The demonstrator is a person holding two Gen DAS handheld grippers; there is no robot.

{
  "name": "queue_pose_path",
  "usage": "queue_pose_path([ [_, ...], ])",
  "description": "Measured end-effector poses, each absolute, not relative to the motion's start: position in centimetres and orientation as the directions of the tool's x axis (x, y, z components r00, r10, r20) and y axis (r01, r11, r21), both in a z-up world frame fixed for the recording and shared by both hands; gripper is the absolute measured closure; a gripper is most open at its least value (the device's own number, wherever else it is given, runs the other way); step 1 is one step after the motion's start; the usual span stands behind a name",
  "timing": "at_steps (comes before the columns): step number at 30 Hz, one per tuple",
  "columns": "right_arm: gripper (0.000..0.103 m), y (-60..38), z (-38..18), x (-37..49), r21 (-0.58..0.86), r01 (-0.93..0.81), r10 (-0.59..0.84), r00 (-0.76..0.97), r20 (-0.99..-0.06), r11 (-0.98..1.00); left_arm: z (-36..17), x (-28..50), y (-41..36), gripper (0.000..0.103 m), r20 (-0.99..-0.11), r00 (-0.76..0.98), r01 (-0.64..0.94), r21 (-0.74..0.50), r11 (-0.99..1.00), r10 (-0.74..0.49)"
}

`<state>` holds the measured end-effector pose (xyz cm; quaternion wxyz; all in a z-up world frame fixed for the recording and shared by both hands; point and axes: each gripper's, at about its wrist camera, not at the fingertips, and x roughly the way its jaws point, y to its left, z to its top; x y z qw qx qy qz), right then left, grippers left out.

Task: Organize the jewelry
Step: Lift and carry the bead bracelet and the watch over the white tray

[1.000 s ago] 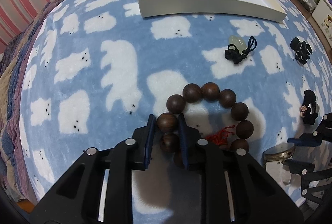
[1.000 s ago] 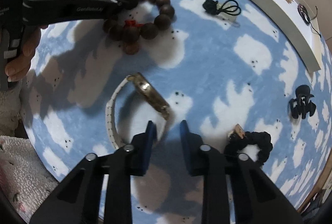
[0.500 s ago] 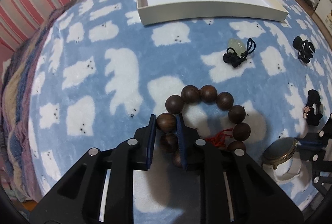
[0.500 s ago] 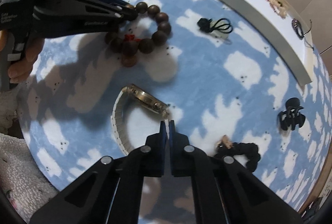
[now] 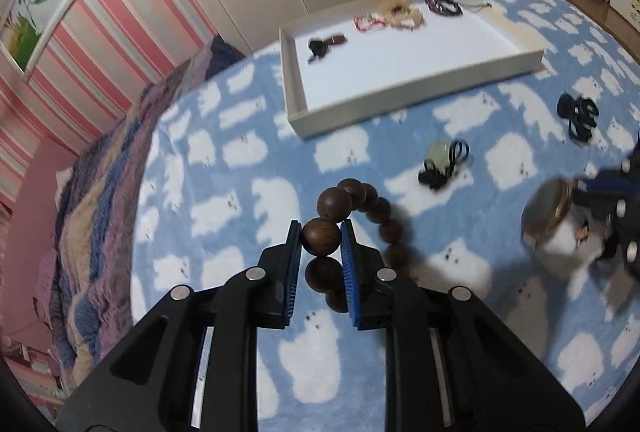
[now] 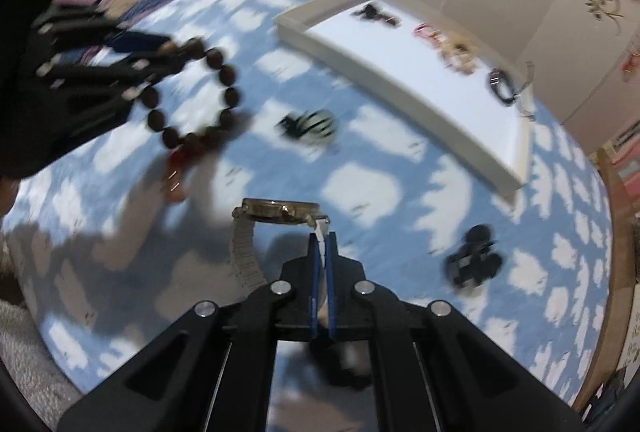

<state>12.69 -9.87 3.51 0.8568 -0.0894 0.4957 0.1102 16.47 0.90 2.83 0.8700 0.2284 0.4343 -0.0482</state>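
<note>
- Dark brown wooden bead bracelet hangs from the left gripper, whose blue-padded fingers are clenched on one round bead; the rest of the loop droops to the right, clear of the bed.
- From the right wrist view the same bracelet shows as a full ring with a red tassel dangling beneath it, at the far left.
- Gold-cased wristwatch with a pale mesh strap is pinched by the right gripper: its fingers are pressed nearly together on the white strap end beside the case, and the watch is lifted off the blanket.
- In the left wrist view that watch appears blurred at the right edge.
- Blue fleece blanket with white polar bears covers the bed.
- White shallow rectangular tray sits at the far side, holding a dark brown pendant, a red cord piece, a beige tangled piece and a dark purple bracelet along its far edge.
- On the blanket, near the tray, lies a pale green pendant on a black knotted cord.
- Farther right lies a black claw hair clip.
- Black scrunchie lies on the blanket at the right, blurred.
</note>
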Motion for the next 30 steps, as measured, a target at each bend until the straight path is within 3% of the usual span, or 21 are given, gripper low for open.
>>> queue_pose_path([
  [6, 0.100, -13.8, 5.4, 16.5, -0.031, -0.179, 0.079, 0.572, -0.817, 0.983, 6.4, 19.0, -0.7, 0.085, -0.724, 0.681, 0.257, 0.377, 0.890, 0.110],
  [16, 0.100, -19.6, 5.9, 26.7, 0.028, -0.040, 0.047, 0.613, -0.789, 0.999, 9.7, 27.5, -4.4, 0.085, -0.724, 0.689, 0.320, 0.256, 0.912, -0.039],
  [25, 0.101, -23.0, 2.5, 33.8, 0.067, 0.066, 0.017, 0.574, -0.819, 0.996, 5.9, 36.2, -8.7, 0.085, -0.777, 0.620, 0.389, 0.184, 0.903, -0.109],
  [30, 0.100, -24.8, 0.6, 36.5, 0.063, 0.106, -0.006, 0.556, -0.831, 0.992, 3.4, 39.9, -8.6, 0.085, -0.803, 0.593, 0.354, 0.187, 0.916, -0.065],
])
